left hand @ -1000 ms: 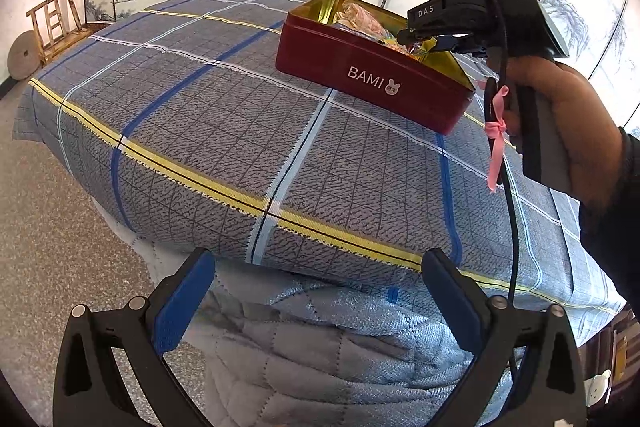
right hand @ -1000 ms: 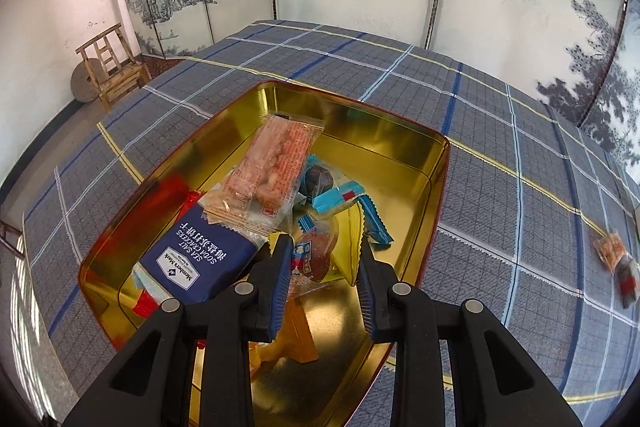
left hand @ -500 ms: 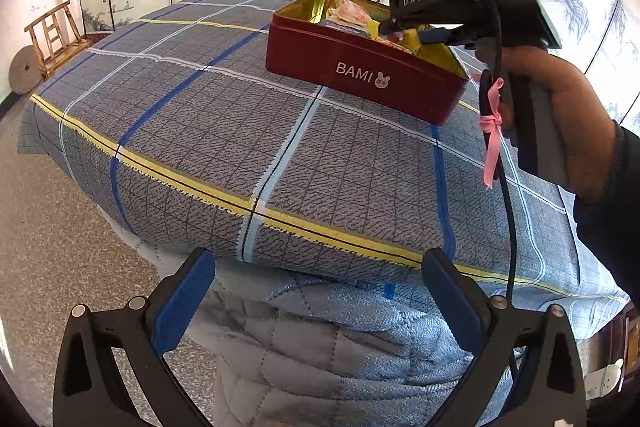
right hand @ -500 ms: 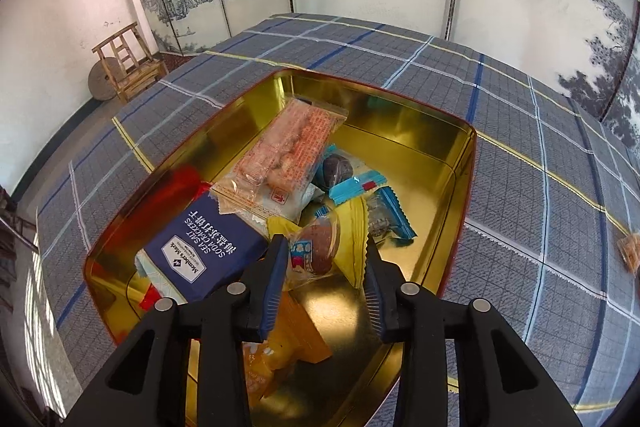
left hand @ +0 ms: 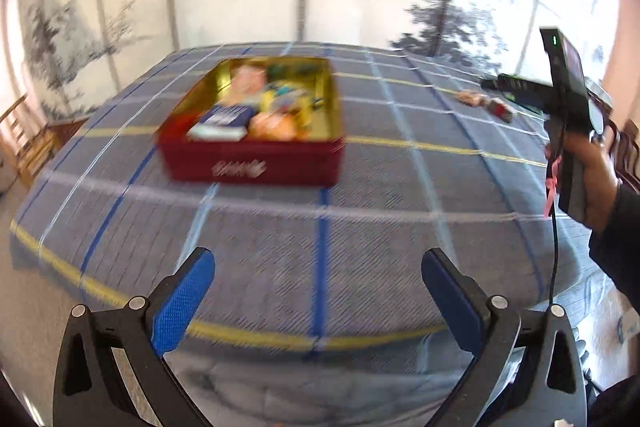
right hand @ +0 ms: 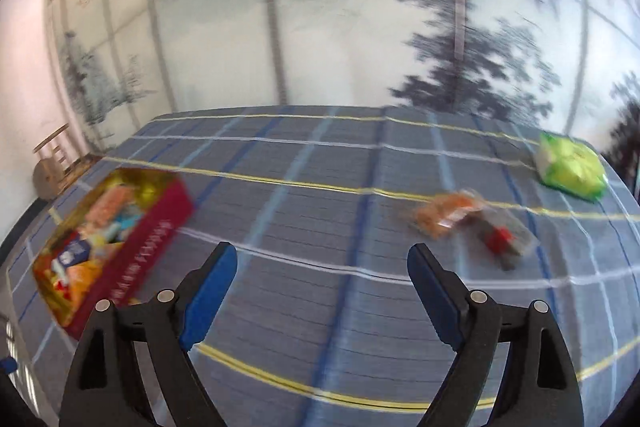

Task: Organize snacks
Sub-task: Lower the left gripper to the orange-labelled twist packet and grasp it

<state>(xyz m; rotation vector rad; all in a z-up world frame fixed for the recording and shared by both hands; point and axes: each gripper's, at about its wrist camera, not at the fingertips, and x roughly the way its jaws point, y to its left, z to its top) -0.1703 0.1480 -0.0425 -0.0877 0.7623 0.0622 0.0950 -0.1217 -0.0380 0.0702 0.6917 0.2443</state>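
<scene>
Swinging off the red, gold-lined metal tin (right hand: 120, 227) at lower left, the right gripper (right hand: 320, 277), jaws just opened wide and empty, has the orange crinkly snack packet (right hand: 444, 213) up-right, lying roughly crosswise, nearer it than the left.

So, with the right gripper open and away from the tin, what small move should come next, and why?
Probably carry the right gripper forward and to the right, toward the orange snack packet. Its jaws have just been opening, with nothing between them, and that packet lies loose on the cloth, outside the red tin.

Both wrist views look down across the bed (left hand: 320, 227); both show the tin (left hand: 252, 143).
</scene>
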